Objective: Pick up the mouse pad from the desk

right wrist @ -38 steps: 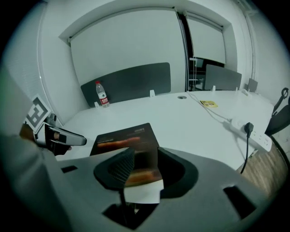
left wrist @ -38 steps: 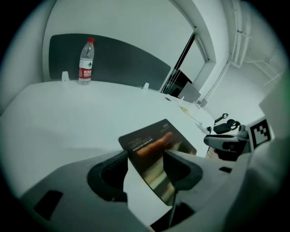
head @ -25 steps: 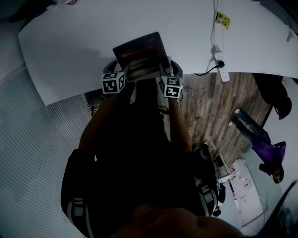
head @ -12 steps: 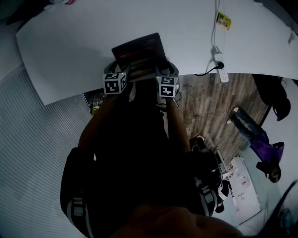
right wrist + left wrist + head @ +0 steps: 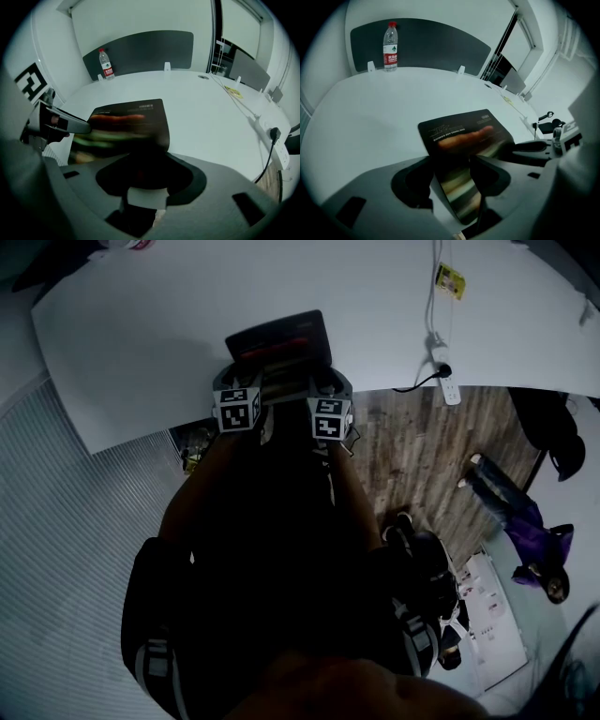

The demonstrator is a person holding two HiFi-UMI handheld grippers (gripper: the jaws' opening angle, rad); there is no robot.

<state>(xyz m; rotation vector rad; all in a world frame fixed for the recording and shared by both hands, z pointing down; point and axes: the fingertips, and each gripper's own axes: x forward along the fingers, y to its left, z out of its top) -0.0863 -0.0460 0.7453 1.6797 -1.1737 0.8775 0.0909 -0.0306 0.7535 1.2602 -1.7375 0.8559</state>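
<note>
Mouse pad (image 5: 281,334) | thin, limp; I'd pinch lower edge | left gripper (image 5: 452,183): fingers apart astride it | right gripper (image 5: 145,176): fingers just closing round it, unclamped

The desk (image 5: 150,343) is smooth, matt white. The pad (image 5: 279,338) has a dark, smooth printed face with a slight sheen. The left gripper (image 5: 452,176) and right gripper (image 5: 143,173) have matt grey plastic shells. The far bottle (image 5: 390,46) is clear plastic with a paper-like label. The floor (image 5: 431,442) is wood-grain plank at the right, finely ribbed grey at the left.
</note>
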